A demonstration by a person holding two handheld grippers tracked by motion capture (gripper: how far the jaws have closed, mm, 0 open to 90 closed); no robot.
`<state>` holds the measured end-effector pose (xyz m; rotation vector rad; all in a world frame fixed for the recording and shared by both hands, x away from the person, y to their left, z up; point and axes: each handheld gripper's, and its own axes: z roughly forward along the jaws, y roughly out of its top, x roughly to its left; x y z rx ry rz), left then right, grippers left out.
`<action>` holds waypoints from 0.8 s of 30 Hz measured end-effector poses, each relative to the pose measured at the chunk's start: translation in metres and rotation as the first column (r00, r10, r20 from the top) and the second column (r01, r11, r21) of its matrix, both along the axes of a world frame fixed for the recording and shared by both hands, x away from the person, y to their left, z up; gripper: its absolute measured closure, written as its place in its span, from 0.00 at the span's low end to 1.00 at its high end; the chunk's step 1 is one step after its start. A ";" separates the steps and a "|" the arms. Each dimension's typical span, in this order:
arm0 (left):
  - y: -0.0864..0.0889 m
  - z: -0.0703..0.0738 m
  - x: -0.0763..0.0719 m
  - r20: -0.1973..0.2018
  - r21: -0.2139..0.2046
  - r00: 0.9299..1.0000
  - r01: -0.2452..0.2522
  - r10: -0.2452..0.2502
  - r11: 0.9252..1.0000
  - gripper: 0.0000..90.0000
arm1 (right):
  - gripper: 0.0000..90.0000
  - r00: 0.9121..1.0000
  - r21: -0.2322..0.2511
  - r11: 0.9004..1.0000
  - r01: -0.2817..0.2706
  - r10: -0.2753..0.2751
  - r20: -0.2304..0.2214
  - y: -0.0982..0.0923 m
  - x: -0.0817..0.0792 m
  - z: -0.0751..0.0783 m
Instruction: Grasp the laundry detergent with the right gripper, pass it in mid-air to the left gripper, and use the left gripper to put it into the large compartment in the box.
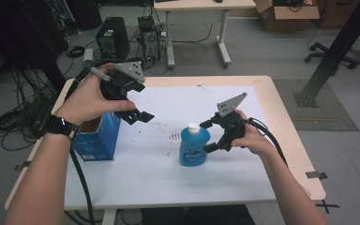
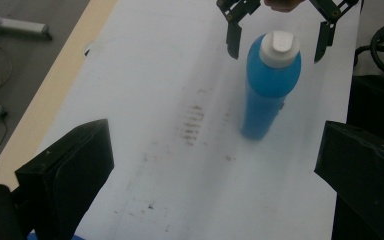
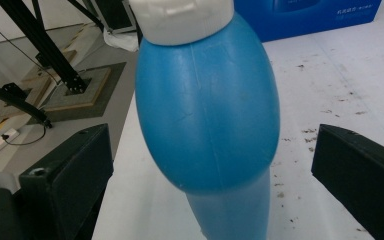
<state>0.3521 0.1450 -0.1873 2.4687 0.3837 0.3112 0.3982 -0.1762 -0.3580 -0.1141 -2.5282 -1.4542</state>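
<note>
A blue bottle (image 1: 194,146) with a white cap stands upright near the middle of the white-topped table (image 1: 168,183). My right gripper (image 1: 207,137) is open, level with the bottle's upper body, one jaw on each side of it. In the right gripper view the bottle (image 3: 205,110) sits between the wide jaws, with a gap to each. My left gripper (image 1: 140,101) is open and held in the air at the left, above the table. In the left gripper view the bottle (image 2: 270,85) stands far ahead, with the right gripper's fingers (image 2: 233,42) flanking its cap.
A blue cardboard box (image 1: 96,138) with an open top stands at the table's left edge, under my left hand. Dark scuff marks (image 1: 173,136) dot the sheet left of the bottle. Computer towers (image 1: 112,37) and cables lie on the floor beyond the table.
</note>
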 end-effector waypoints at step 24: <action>0.002 -0.003 -0.002 -0.001 -0.015 1.000 0.006 -0.007 1.000 0.03 | 0.05 0.999 0.018 1.000 -0.020 0.021 -0.047 0.023 -0.004 -0.025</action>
